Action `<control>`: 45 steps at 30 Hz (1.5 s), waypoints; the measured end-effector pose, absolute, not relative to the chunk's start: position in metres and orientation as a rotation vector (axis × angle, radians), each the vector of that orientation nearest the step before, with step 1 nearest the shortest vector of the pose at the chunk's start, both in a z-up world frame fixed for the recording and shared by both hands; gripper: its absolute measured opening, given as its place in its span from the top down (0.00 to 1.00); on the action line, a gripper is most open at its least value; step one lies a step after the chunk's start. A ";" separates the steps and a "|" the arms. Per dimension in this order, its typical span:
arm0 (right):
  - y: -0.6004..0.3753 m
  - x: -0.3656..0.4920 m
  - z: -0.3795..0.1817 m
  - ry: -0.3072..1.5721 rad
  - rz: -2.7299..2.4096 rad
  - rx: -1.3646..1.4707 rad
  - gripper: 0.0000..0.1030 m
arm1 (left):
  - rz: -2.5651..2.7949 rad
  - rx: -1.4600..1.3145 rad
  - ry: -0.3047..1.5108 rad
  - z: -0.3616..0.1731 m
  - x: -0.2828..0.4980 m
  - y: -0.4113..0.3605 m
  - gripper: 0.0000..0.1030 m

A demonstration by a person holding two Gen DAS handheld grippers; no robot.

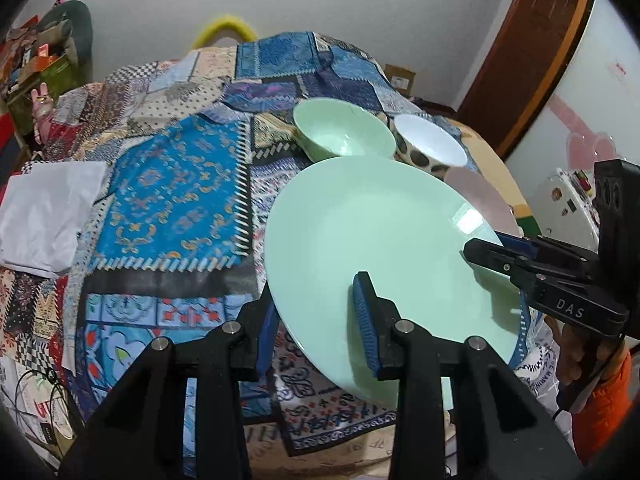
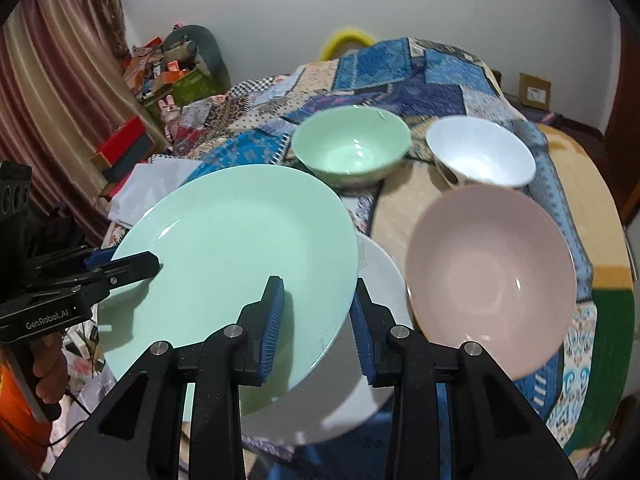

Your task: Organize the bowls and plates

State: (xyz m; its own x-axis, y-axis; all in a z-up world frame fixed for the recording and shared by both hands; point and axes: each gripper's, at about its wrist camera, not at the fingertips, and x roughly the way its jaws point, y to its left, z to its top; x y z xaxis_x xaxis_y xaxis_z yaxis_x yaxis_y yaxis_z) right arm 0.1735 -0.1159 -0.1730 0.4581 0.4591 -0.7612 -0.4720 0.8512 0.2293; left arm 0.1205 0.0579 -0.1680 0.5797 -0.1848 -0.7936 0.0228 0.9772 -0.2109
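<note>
Both tongs straddle the rim of the green plate (image 2: 236,248), left tongs (image 1: 320,324) at its left edge, right tongs (image 2: 318,320) at the near right edge; whether they pinch it I cannot tell. It hangs tilted over the white plate (image 2: 376,280) on the bench. Level it, then lower squarely onto the white plate, clear of the pink bowl (image 2: 492,280)
</note>
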 end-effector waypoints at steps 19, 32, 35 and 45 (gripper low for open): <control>-0.134 0.164 -0.212 1.030 0.539 0.029 0.71 | -0.152 -0.219 1.090 -0.218 0.138 0.047 0.66; -0.135 0.168 -0.216 1.038 0.546 0.043 0.71 | -0.128 -0.192 1.082 -0.222 0.148 0.046 0.66; -0.135 0.169 -0.217 1.036 0.548 0.037 0.71 | -0.122 -0.191 1.086 -0.222 0.149 0.047 0.65; -0.138 0.169 -0.216 1.026 0.552 0.049 0.71 | -0.097 -0.178 1.127 -0.236 0.152 0.047 0.66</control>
